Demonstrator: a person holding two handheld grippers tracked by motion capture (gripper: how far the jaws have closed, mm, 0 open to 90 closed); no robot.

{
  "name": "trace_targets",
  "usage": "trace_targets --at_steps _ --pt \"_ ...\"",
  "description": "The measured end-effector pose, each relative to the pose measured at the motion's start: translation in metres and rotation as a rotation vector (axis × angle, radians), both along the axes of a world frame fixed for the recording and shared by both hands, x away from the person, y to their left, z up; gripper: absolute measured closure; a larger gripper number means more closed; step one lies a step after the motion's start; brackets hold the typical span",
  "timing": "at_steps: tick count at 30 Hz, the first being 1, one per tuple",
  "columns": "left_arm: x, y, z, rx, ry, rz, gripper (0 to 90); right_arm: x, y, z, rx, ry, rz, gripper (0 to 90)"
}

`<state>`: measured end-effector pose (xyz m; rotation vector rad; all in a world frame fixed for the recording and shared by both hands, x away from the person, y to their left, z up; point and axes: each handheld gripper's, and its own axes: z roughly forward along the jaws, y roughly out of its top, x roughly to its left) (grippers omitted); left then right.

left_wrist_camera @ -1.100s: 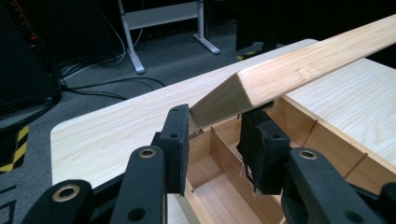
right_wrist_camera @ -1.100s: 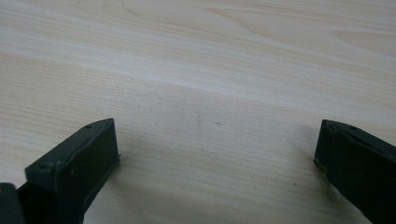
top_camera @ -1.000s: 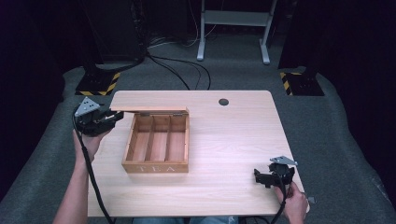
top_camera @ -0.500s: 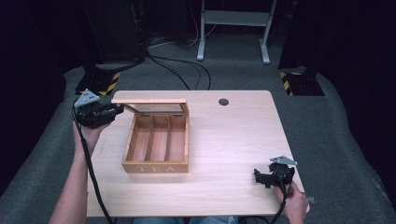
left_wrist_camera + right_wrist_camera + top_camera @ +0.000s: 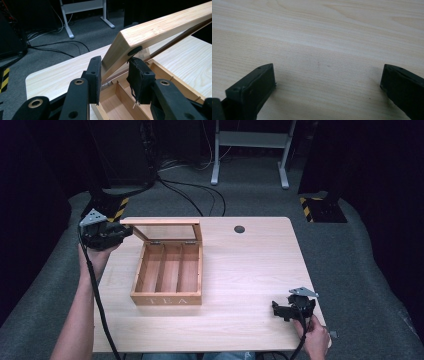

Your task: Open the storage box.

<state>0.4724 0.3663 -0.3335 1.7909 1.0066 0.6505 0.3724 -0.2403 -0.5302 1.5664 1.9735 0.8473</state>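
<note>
A wooden tea box (image 5: 167,292) with three compartments sits left of the middle of the table, its glass-paned lid (image 5: 162,221) raised on hinges at the far side. My left gripper (image 5: 122,232) is shut on the lid's left front corner. In the left gripper view the pads (image 5: 95,72) clamp the lid's wooden frame (image 5: 162,27) above the open box (image 5: 120,100). My right gripper (image 5: 280,310) rests low near the table's front right corner. It is open, its jaws (image 5: 328,75) wide apart with bare wood between them.
The light wooden table (image 5: 250,265) has a dark cable hole (image 5: 239,228) near its far edge. Cables and a white metal stand (image 5: 250,150) lie on the grey floor beyond. Yellow-black striped feet (image 5: 117,210) stand off the far corners.
The left gripper has risen a little and drawn back toward the far left, and the lid it holds now stands higher, showing its glass pane. The right gripper has kept still.
</note>
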Motion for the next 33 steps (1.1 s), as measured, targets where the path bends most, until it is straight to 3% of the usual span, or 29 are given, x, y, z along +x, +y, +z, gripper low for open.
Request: trace_targets --at_steps 33 --pt "-0.0033 0.0016 -0.0018 0.003 -0.006 -0.017 62.6 0.0 0.0 0.0 0.0 0.0 0.0 0.0"
